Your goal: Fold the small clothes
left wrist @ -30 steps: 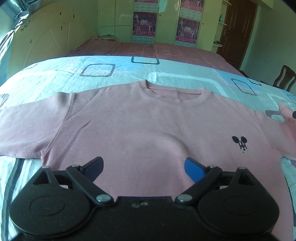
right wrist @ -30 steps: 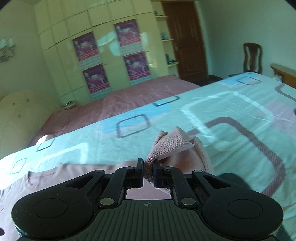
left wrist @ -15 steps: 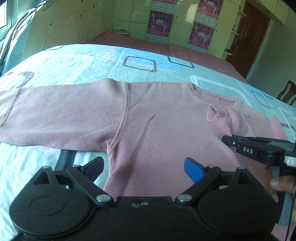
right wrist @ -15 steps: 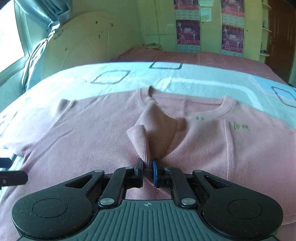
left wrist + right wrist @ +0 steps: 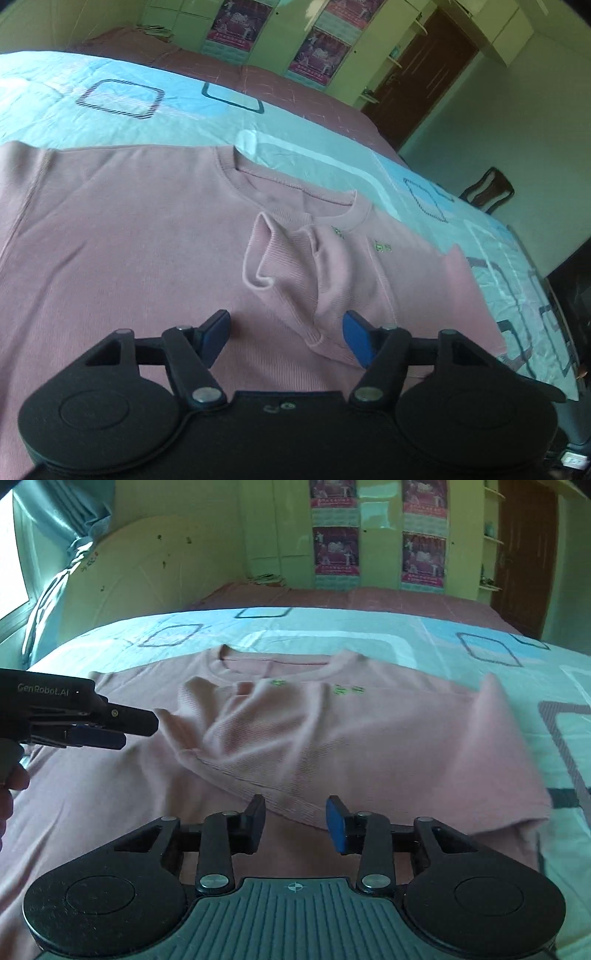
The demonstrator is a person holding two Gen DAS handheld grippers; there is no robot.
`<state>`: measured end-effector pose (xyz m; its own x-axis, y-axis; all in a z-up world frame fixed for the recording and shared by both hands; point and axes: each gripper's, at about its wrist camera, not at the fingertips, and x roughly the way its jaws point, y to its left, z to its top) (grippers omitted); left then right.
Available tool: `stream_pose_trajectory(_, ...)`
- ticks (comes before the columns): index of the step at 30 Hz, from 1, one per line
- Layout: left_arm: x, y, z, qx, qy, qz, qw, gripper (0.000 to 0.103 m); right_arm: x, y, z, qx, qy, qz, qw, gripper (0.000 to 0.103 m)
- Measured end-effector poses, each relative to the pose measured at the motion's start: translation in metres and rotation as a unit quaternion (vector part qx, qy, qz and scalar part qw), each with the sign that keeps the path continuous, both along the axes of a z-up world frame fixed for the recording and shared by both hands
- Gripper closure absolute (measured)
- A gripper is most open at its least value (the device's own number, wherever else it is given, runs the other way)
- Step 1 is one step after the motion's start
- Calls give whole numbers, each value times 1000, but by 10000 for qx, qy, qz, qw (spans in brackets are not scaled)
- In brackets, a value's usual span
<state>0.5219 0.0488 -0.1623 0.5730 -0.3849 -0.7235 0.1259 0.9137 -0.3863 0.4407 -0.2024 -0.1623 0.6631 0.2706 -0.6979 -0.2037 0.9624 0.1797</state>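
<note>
Left wrist view: the left tool [image 5: 286, 338] hangs over a pink sweatshirt [image 5: 129, 240] spread flat on a bed [image 5: 155, 122] with a pale blue patterned cover. Its blue-padded jaws stand apart and are closing, with a fold of pink cloth lying below the gap but not pinched. Just ahead of the tool, one sleeve [image 5: 295, 266] is folded in across the chest, its ribbed cuff [image 5: 258, 254] standing open and crumpled. The neckline [image 5: 291, 188] lies further ahead, towards the far side of the bed.

Right wrist view: the right tool [image 5: 295, 821] hovers above the near edge of the folded sleeve [image 5: 295, 746]. Its jaws are parted and opening, and nothing is clamped between them. The left tool [image 5: 122, 727] comes in from the left of this tool, held by a hand [image 5: 11, 786] at the picture's edge. Beyond the sweatshirt [image 5: 369, 738] and past the bed stands a wardrobe [image 5: 288, 535] with posters [image 5: 336, 550] on its doors. No containers appear in either view.
</note>
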Motion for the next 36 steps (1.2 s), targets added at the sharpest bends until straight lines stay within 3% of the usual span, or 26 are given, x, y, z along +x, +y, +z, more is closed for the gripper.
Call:
stream_pose_trajectory(2, 13, -19, -7, 458, 154, -69, 9988, 51, -4, -24, -3, 95, 139, -138, 9998, 71)
stream_pose_trajectory(4, 18, -31, -7, 715, 13, -184, 9973, 64, -9, -46, -6, 83, 223, -350, 9991, 71)
stream_pose_trajectory(7, 22, -40, -7, 803, -119, -305, 9962, 97, -14, -79, -11, 42, 279, -944, 9951, 71)
stream_pose_trajectory(8, 21, -41, -5, 799, -187, -292, 9962, 97, -14, -88, -12, 61, 292, -1147, 9930, 71)
stream_pose_trajectory(11, 4, -30, 18, 638, -726, -80, 9953, 97, -12, -104, -12, 74, 305, -1493, 9883, 71)
stream_pose_trajectory(14, -13, -16, 35, 764, -1082, 154, 9911, 98, -10, -109, -11, 146, 316, -1482, 9883, 71)
stream_pose_trajectory(16, -17, -3, 30, 840, -950, 342, 9913, 98, -9, -108, -13, 109, 312, -1460, 9887, 71)
stream_pose_trajectory(19, -14, 13, -3, 780, -363, 448, 9953, 97, -8, -105, -15, 59, 305, -1444, 9890, 71)
stream_pose_trajectory(23, -20, 10, -9, 859, -521, 424, 9940, 96, -8, -105, -15, 18, 342, -1345, 9903, 71)
stream_pose_trajectory(25, -20, 12, -6, 754, -445, 447, 9952, 82, -10, -108, -10, 98, 361, -1149, 9927, 71)
stream_pose_trajectory(26, -21, 16, -4, 730, -457, 510, 9950, 67, -13, -110, -4, 176, 264, -1090, 9935, 71)
stream_pose_trajectory(27, -23, 20, 0, 710, -545, 542, 9945, 39, -17, -114, 2, 252, 138, -1057, 9940, 71)
stream_pose_trajectory(28, -25, 22, 4, 726, -685, 577, 9933, 28, -19, -117, 9, 305, 12, -1028, 9942, 71)
stream_pose_trajectory(29, -26, 25, 6, 781, -845, 577, 9917, 23, -17, -121, 14, 328, -98, -1013, 9943, 71)
stream_pose_trajectory(30, -21, 25, 6, 798, -868, 503, 9918, 33, -12, -124, 18, 322, -191, -1024, 9940, 71)
stream_pose_trajectory(33, 4, 30, -1, 733, -692, 451, 9939, 47, 21, -137, 22, 494, -277, -1260, 9904, 70)
stream_pose_trajectory(35, 21, 30, -6, 758, -548, 421, 9947, 55, 53, -150, 19, 890, -317, -1435, 9851, 35)
stream_pose_trajectory(36, 28, 29, -8, 792, -487, 381, 9949, 55, 68, -156, 16, 1073, -307, -1487, 9826, 35)
